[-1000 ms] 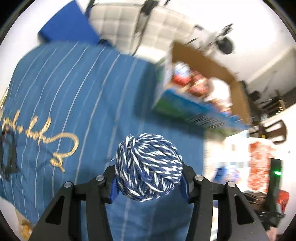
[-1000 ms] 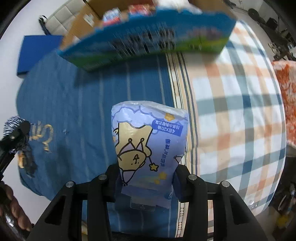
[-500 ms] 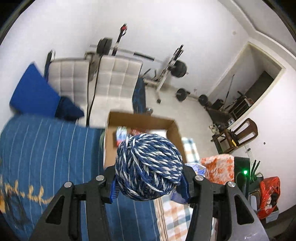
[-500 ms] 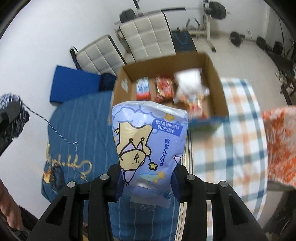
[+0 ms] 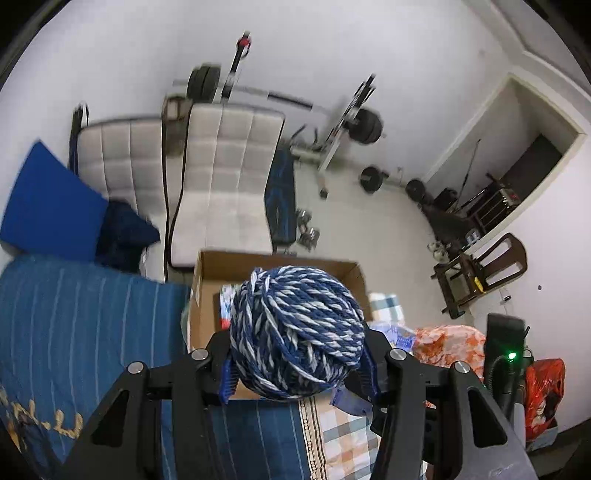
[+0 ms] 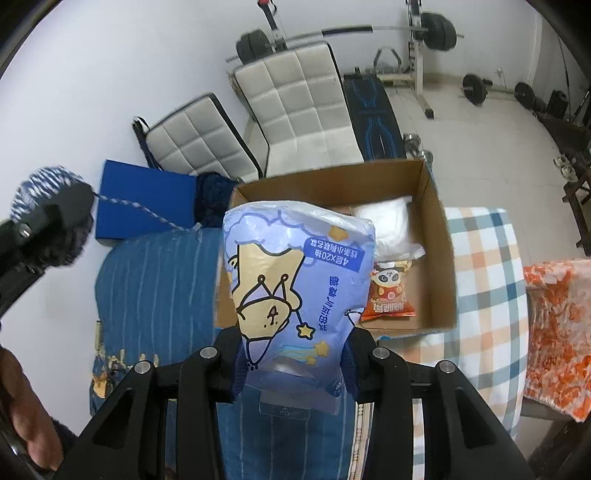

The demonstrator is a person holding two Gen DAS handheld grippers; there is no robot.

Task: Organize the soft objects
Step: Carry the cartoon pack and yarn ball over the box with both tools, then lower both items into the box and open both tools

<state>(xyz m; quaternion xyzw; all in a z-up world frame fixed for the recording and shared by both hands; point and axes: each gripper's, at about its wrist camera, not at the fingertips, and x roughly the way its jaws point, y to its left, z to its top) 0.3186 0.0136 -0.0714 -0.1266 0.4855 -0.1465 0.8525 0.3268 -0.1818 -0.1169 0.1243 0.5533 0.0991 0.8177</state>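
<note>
Left tongs [image 5: 297, 363]: held above the bed, tipped steeply downward toward the cardboard box [image 5: 207, 295], clamped on the yarn ball [image 5: 297, 334] from both sides.
Yarn ball: blue and white, sitting between the blue pads, covering much of the box opening in the left wrist view; a loose strand [image 6: 147, 214] trails from it down toward the bed.
Right tongs [image 6: 295, 365]: also tipped steeply downward above the bed, closed on the lower end of the tissue pack [image 6: 295, 280].
Tissue pack: pale blue, printed with a crowned cartoon animal, upside down, standing up from the pads in front of the box.
Person's hand [image 6: 26, 421]: at the lower left edge of the right wrist view, below the left tongs.
Cardboard box: open, resting on the bed; inside lie a white soft bag [image 6: 388, 225] and an orange snack packet [image 6: 388, 295].
Bed: blue striped cover [image 5: 74, 325] on one side, checked cover [image 6: 484, 266] on the other, with an orange patterned cloth [image 6: 557, 325] at its far edge.
Behind the box: two white padded chairs [image 5: 225, 184] and a weight bench with barbells [image 6: 424, 29].
</note>
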